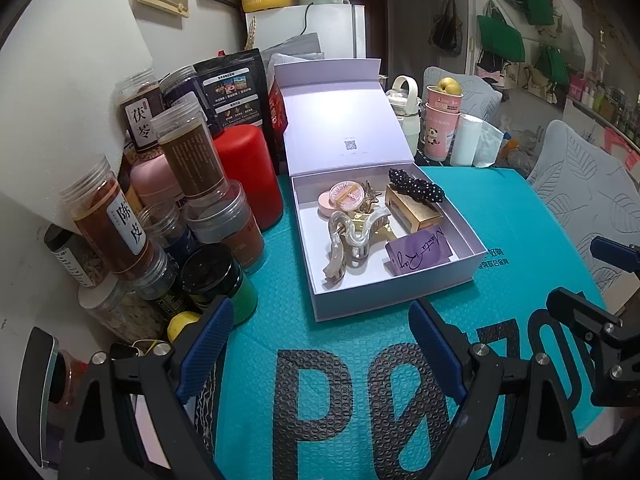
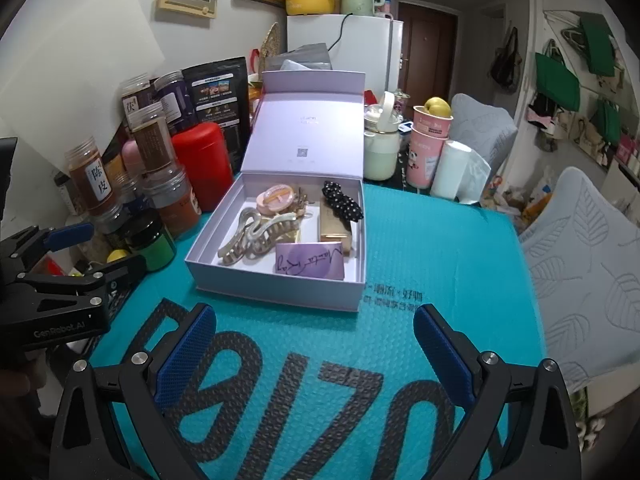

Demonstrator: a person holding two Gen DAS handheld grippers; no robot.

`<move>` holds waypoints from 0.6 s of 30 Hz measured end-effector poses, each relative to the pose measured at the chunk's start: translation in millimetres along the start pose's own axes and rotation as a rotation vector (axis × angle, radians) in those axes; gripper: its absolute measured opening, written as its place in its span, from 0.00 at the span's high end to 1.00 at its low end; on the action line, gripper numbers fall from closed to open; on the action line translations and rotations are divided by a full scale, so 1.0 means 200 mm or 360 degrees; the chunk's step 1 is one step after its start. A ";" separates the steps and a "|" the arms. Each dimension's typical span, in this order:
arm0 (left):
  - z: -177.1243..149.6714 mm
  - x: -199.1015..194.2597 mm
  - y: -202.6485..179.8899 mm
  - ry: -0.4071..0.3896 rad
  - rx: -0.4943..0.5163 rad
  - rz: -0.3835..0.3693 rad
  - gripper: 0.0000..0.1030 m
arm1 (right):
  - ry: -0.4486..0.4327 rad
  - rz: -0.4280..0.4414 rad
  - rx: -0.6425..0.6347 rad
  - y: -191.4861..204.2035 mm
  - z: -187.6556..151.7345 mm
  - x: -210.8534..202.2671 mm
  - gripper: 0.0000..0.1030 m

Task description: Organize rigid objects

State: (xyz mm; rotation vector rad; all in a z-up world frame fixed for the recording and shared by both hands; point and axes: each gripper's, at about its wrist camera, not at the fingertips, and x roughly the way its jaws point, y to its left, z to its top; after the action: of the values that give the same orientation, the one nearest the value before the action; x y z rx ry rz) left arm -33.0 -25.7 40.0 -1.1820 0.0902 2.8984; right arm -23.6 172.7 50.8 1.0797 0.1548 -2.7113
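1. A pale purple cardboard box (image 1: 396,292) sits on a teal bubble mat with big black letters (image 1: 280,320). Its lid stands up at the back, so the box is open.
2. Inside the box lies a round pink compact (image 1: 340,198) near the back left corner.
3. A clear cream plastic hair claw (image 1: 352,238) lies in front of the compact, and another see-through clip touches it on its left side.
4. A shiny gold bar-shaped box (image 1: 414,208) lies on the right side of the box.
5. A black hair bow with white dots (image 1: 416,186) rests on the back end of the gold box.
6. A small purple card with dark writing (image 1: 420,254) leans in the front right corner.
7. The left gripper (image 1: 320,354) hovers over the mat in front of the box. Its blue fingers are spread wide and hold nothing.
8. The right gripper (image 2: 316,352) also hovers in front of the box, off to the right of the left one. Its blue fingers are wide apart and hold nothing.
9. Left of the box stand a tall red can (image 1: 248,176) and many clear plastic jars with brown stuff inside (image 1: 192,156).
10. Behind the box, stacked pink paper cups (image 2: 428,144) hold a yellow fruit on top.
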 end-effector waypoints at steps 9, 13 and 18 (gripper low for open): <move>0.01 -0.01 0.00 0.0003 0.0008 -0.0010 0.13 | 0.0001 -0.0003 -0.0001 0.00 0.00 0.00 0.02; 0.01 -0.01 -0.01 0.0004 0.0019 -0.0005 0.13 | 0.0004 -0.0008 -0.0002 0.00 0.00 0.00 0.02; 0.01 -0.01 0.00 0.0013 0.0026 0.0007 0.13 | 0.0012 -0.0024 -0.0004 0.01 0.00 0.00 0.01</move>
State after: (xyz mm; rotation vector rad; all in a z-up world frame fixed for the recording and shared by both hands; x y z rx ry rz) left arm -32.8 -25.5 42.0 -1.1924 0.1162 2.8914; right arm -24.1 171.4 51.1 1.0929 0.1681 -2.7199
